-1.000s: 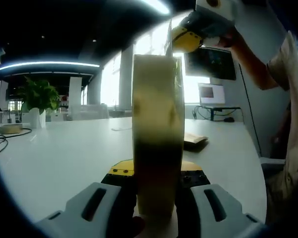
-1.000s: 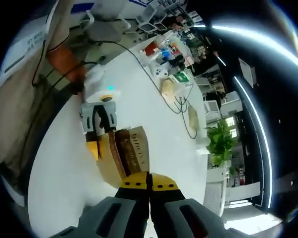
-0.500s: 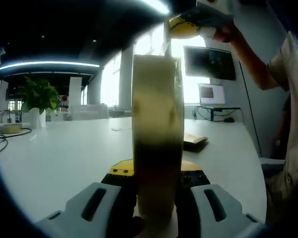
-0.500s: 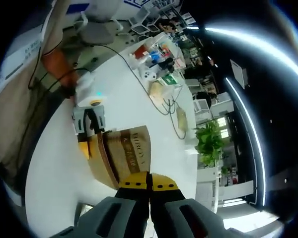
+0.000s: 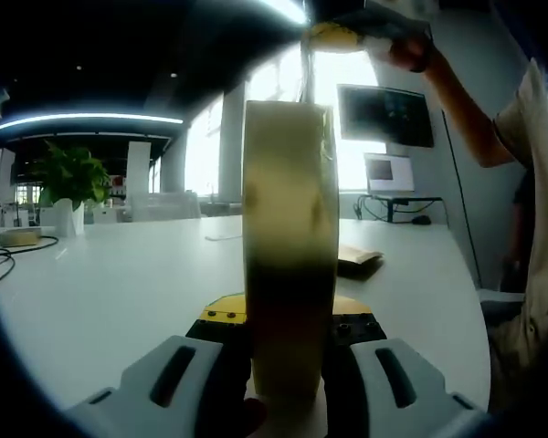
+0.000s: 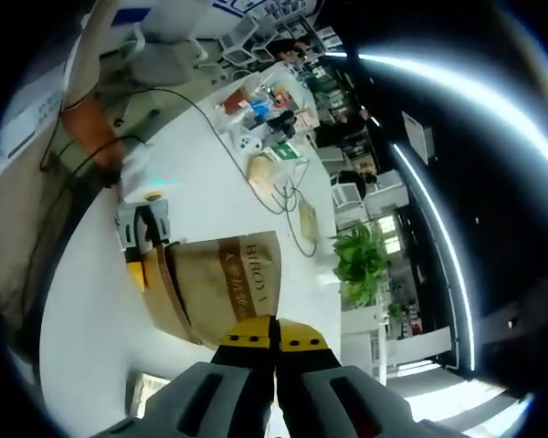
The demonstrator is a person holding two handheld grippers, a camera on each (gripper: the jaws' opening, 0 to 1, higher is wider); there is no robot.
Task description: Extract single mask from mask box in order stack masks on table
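Your mask box (image 6: pixel 221 285) looks like matt brown cardboard with printed lettering. The counter (image 5: pixel 119 283) under it is smooth, white and faintly glossy. Your left hand-held gripper (image 5: pixel 288 365) shows matt grey plastic with yellow plastic trim.

The mask box (image 6: pixel 226 287) seemingly reads "BIROO"; blurred.

The tan cardboard mask box (image 6: pixel 215 287) stands on the white desk (image 6: pixel 210 196), between the left gripper (image 6: pixel 142 228) and the right gripper (image 6: pixel 274 342) above it.
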